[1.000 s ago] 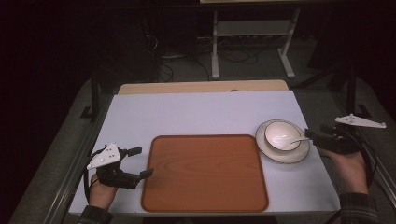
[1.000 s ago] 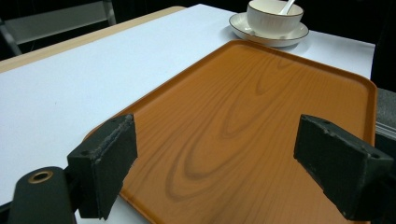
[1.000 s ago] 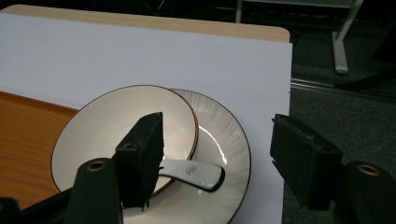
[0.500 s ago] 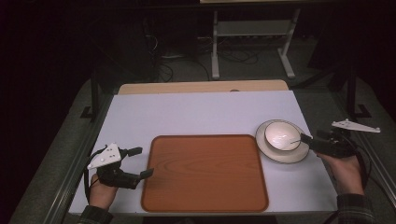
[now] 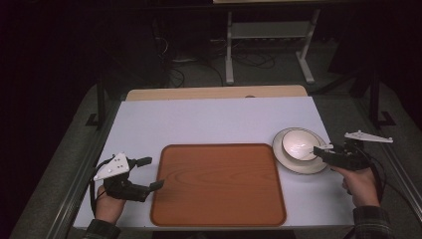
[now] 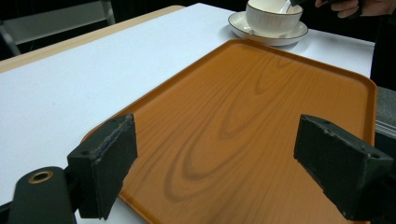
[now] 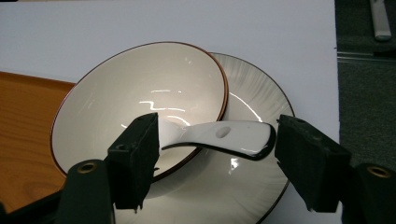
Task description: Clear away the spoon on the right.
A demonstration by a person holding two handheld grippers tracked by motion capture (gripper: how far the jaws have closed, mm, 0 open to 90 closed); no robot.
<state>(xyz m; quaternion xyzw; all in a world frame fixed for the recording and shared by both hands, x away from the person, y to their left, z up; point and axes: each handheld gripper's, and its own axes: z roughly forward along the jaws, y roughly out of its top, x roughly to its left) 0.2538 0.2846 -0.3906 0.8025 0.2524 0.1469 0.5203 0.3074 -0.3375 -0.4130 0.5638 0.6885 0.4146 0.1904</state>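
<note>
In the right gripper view, the white ceramic spoon (image 7: 219, 135), resting in the white brown-rimmed bowl (image 7: 140, 93), lies handle toward 3 o'clock between the parted, unclamped right gripper (image 7: 215, 158) jaws.

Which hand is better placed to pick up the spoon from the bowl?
Right. The right tool has its open jaws on both sides of the spoon handle, while the left tool waits at the tray.

dim lab, floor cables (image 5: 249, 57) (metal stand (image 5: 268, 35))
</note>
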